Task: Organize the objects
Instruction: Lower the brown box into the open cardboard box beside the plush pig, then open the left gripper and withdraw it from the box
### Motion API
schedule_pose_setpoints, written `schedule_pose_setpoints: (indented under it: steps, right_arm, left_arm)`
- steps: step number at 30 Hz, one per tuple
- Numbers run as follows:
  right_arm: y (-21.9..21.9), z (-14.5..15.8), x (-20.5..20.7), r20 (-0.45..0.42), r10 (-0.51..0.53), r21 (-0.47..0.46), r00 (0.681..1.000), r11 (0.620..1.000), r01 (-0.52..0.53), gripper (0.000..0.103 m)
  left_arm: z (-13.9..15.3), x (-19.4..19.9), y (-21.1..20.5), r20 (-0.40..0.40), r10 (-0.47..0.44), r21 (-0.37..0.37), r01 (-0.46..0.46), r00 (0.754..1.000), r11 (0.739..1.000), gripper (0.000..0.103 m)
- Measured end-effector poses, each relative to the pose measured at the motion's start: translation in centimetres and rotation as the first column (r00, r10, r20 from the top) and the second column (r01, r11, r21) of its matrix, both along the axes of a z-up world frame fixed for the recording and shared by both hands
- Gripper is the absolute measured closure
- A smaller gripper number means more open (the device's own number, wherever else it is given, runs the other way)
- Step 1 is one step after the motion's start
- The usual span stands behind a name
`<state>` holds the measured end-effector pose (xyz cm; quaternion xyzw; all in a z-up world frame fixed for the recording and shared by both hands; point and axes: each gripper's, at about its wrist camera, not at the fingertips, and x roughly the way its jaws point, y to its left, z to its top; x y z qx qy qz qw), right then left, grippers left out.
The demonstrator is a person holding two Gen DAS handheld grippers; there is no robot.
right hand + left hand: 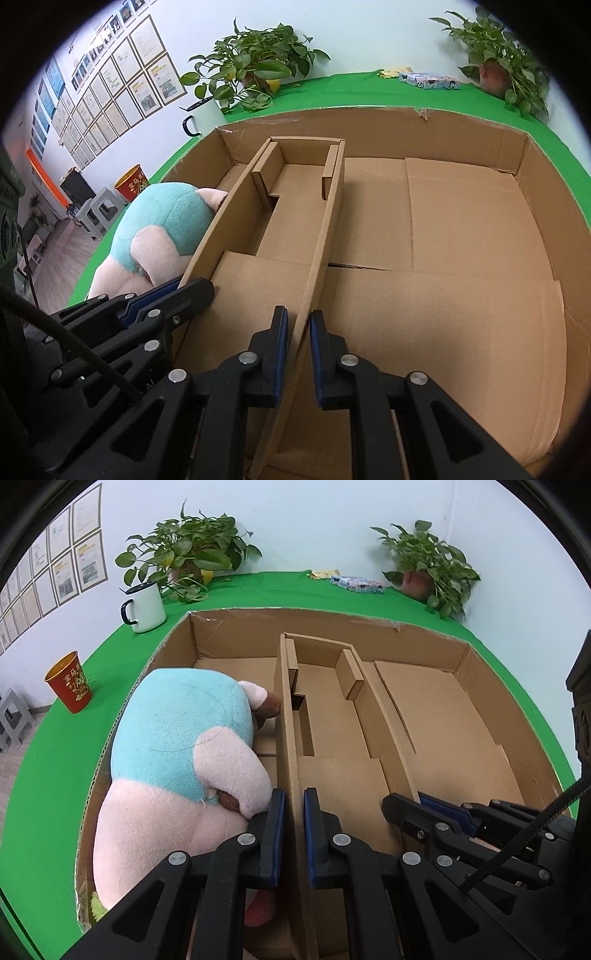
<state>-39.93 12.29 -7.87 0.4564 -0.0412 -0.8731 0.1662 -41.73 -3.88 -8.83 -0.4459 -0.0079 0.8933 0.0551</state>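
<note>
A large open cardboard box [332, 631] lies on the green table. Inside it stands a narrow U-shaped cardboard insert [332, 716] with two long upright walls. My left gripper [294, 797] is shut on the insert's left wall at its near end. My right gripper [298, 315] is shut on the right wall of the insert [291, 221]. Each gripper also shows in the other's view: the right gripper [410, 801] and the left gripper [188, 285]. A teal and pink plush toy [177, 738] fills the box's left compartment, pressed against the insert.
The box's right part [461, 240] holds only flat cardboard flaps. On the green table [55, 775] stand a white mug [144, 607], a red cup [70, 683], two potted plants [188, 550] [428, 561] and some flat packets [354, 583]. A grey stool [11, 716] stands on the floor at left.
</note>
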Motion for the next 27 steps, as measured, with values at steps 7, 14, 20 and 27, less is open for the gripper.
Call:
schedule_pose_setpoints:
  steps: [7, 14, 20, 27]
  right_arm:
    - [-0.2, 0.5, 0.0, 0.026, 0.008, 0.076, 1.000, 0.997, -0.010, 0.094]
    - [-0.6, 0.6, 0.0, 0.056, -0.021, 0.100, 0.998, 0.995, 0.015, 0.094]
    - [-0.4, 0.4, 0.2, 0.055, -0.004, 0.035, 0.998, 0.999, 0.002, 0.091]
    - [1.0, 0.7, 0.8, 0.044, 0.023, -0.105, 0.999, 0.994, -0.018, 0.065]
  left_arm:
    - [0.2, 0.7, 0.2, 0.059, -0.016, 0.008, 0.016, 0.998, 1.000, 0.092]
    - [0.1, 1.9, -0.3, 0.085, -0.026, 0.040, 0.022, 0.996, 0.999, 0.092]
    - [0.3, 2.5, -0.9, 0.075, -0.019, 0.033, 0.017, 0.997, 0.999, 0.092]
    - [3.3, 5.6, -2.7, -0.010, -0.010, 0.097, 0.011, 1.000, 0.995, 0.073]
